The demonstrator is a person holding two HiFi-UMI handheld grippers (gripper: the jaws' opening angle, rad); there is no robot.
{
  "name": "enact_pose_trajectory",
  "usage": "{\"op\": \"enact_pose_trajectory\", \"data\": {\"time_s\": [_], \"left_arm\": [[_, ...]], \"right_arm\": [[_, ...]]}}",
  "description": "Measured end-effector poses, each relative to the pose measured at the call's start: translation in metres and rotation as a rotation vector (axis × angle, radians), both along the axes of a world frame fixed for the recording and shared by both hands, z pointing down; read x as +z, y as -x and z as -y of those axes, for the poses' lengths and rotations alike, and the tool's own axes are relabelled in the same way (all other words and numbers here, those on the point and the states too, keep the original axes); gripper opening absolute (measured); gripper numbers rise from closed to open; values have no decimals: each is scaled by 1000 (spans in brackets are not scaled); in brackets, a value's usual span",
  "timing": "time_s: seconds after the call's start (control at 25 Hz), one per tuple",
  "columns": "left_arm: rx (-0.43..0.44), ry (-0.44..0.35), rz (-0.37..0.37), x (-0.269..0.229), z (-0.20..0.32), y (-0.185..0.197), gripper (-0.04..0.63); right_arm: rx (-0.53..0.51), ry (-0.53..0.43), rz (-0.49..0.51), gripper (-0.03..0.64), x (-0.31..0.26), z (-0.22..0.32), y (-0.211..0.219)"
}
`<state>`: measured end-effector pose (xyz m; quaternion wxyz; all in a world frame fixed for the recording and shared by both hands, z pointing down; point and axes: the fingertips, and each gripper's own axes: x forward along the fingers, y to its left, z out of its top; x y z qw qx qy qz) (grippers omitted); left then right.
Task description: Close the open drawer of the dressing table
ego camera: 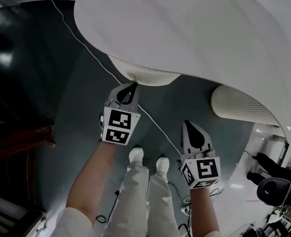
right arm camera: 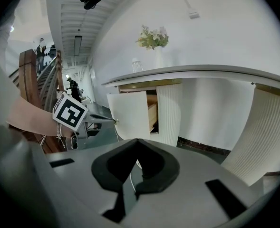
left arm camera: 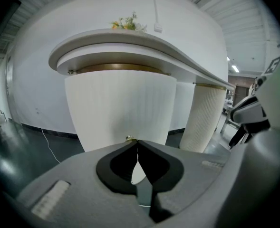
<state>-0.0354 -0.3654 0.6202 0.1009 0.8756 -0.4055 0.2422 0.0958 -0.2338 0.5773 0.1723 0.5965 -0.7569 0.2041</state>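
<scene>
The white dressing table [ego camera: 194, 28] fills the top of the head view. Its ribbed drawer [ego camera: 145, 76] stands pulled out from under the top, with a small gold knob [ego camera: 134, 79] on its front. My left gripper [ego camera: 134, 85] is shut, its tips right against that knob [left arm camera: 129, 138] on the drawer front [left arm camera: 120, 103]. My right gripper [ego camera: 188, 124] hangs lower right, shut and holding nothing, apart from the table. From the right gripper view the drawer front [right arm camera: 129, 114] sits out from the cabinet, its wooden side [right arm camera: 152, 111] showing, and the left gripper [right arm camera: 99, 120] is at the knob.
A ribbed cylindrical leg [ego camera: 239, 105] stands right of the drawer. A white cable [ego camera: 93, 58] runs across the dark floor under the table. Camera gear [ego camera: 276, 181] lies at the lower right. Wooden stairs [right arm camera: 33, 75] and a person [right arm camera: 72, 87] are far left. A vase of flowers [right arm camera: 152, 39] stands on the top.
</scene>
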Motion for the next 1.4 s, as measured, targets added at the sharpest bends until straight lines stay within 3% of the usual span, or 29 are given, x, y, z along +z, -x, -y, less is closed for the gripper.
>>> {"op": "enact_pose_trajectory", "data": {"time_s": [0.96, 1.4], "left_arm": [[75, -20, 35, -5, 55, -31, 15], [44, -37, 14, -4, 62, -35, 15]], "right_arm": [[62, 13, 23, -5, 8, 17, 2], [60, 6, 22, -5, 12, 19, 5]]}}
